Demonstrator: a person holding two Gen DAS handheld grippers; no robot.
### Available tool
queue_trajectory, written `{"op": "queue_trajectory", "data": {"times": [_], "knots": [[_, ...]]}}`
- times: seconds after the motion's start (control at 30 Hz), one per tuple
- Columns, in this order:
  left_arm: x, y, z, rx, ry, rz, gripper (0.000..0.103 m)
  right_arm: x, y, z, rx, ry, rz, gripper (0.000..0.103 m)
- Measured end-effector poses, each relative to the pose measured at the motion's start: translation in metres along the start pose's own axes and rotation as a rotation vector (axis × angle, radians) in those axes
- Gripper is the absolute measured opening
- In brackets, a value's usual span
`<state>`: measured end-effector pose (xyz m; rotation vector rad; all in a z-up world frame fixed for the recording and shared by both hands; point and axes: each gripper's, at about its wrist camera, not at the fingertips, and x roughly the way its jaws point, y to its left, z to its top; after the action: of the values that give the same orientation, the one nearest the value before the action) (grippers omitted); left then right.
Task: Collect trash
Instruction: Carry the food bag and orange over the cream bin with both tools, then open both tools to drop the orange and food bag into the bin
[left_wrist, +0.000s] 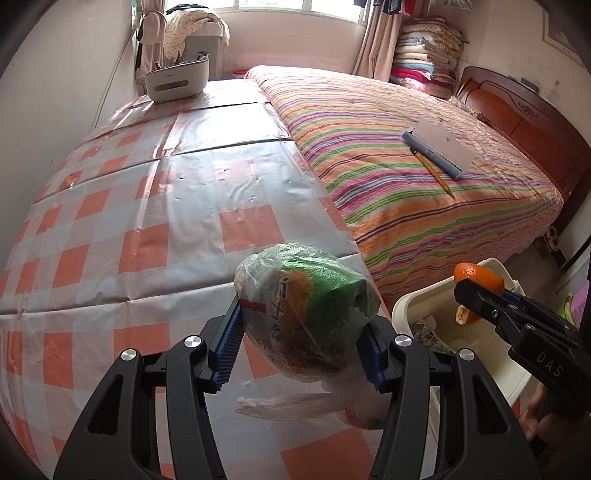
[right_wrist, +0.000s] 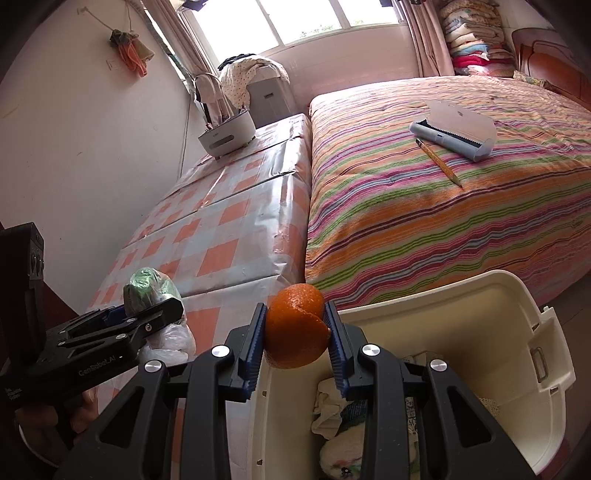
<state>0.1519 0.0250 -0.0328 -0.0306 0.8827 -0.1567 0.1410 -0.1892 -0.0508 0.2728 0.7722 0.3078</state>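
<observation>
The white bin (right_wrist: 491, 332) stands on the floor at the corner of the checked table (left_wrist: 147, 206) and the striped bed (right_wrist: 443, 206), its lid tipped open. Inside lie crumpled paper (right_wrist: 327, 406), a printed wrapper and a pale wad lower down — the right gripper's frame covers much of this heap, and what the pieces are is hard to tell. The right gripper (right_wrist: 295, 330) pinches an orange peel (right_wrist: 295, 326) between its blue pads, holding it over the bin's near rim; in the left view the peel (left_wrist: 478, 277) shows partly behind a black finger. The left gripper (left_wrist: 301, 339) is clamped on a bunched plastic bag (left_wrist: 306, 295) with green and orange print, held above the table's near edge just left of the bin; the bag's loose tail hangs below the pads. At the table's far end sits a white caddy (left_wrist: 177, 79) with thin utensils standing in it, too small to identify. On the bed lie a grey lint roller (right_wrist: 452, 134) and a pencil (right_wrist: 439, 164). A hand shows only at the frame edges, cut off under each handle.
</observation>
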Motion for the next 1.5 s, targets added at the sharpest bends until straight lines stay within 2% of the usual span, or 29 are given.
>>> {"op": "queue_trajectory", "data": {"times": [0.17,0.37,0.43,0.5,0.53,0.9,1.1,1.13,1.27,1.37,1.4,1.5], "knots": [[0.0,-0.021,-0.001,0.031,0.0,-0.027,0.054,-0.013,-0.021,-0.004,0.037,-0.037,-0.058,0.033],[0.003,-0.042,-0.004,0.063,0.013,-0.049,0.054,-0.025,-0.043,-0.011,0.088,-0.06,-0.089,0.036],[0.004,-0.049,-0.004,0.073,0.014,-0.055,0.054,-0.029,-0.049,-0.013,0.106,-0.07,-0.089,0.046],[0.005,-0.055,-0.005,0.082,0.015,-0.06,0.054,-0.035,-0.054,-0.014,0.128,-0.092,-0.097,0.066],[0.005,-0.058,-0.005,0.086,0.017,-0.062,0.054,-0.038,-0.057,-0.014,0.138,-0.106,-0.096,0.068],[0.004,-0.101,-0.007,0.154,0.018,-0.11,0.054,-0.077,-0.088,-0.012,0.284,-0.276,-0.115,0.068],[0.005,-0.126,-0.013,0.202,0.019,-0.133,0.057,-0.089,-0.101,-0.013,0.339,-0.325,-0.118,0.068],[0.005,-0.129,-0.014,0.203,0.016,-0.131,0.06,-0.091,-0.103,-0.013,0.351,-0.33,-0.116,0.068],[-0.001,-0.135,-0.017,0.208,-0.027,-0.093,0.08,-0.101,-0.108,-0.013,0.379,-0.356,-0.118,0.068],[-0.01,-0.135,-0.017,0.205,-0.064,-0.058,0.082,-0.11,-0.108,-0.014,0.405,-0.368,-0.123,0.068],[-0.013,-0.135,-0.018,0.204,-0.07,-0.048,0.082,-0.114,-0.108,-0.014,0.408,-0.37,-0.124,0.072],[-0.026,-0.129,-0.021,0.198,-0.09,-0.006,0.083,-0.127,-0.096,-0.016,0.369,-0.381,-0.157,0.073]]}}
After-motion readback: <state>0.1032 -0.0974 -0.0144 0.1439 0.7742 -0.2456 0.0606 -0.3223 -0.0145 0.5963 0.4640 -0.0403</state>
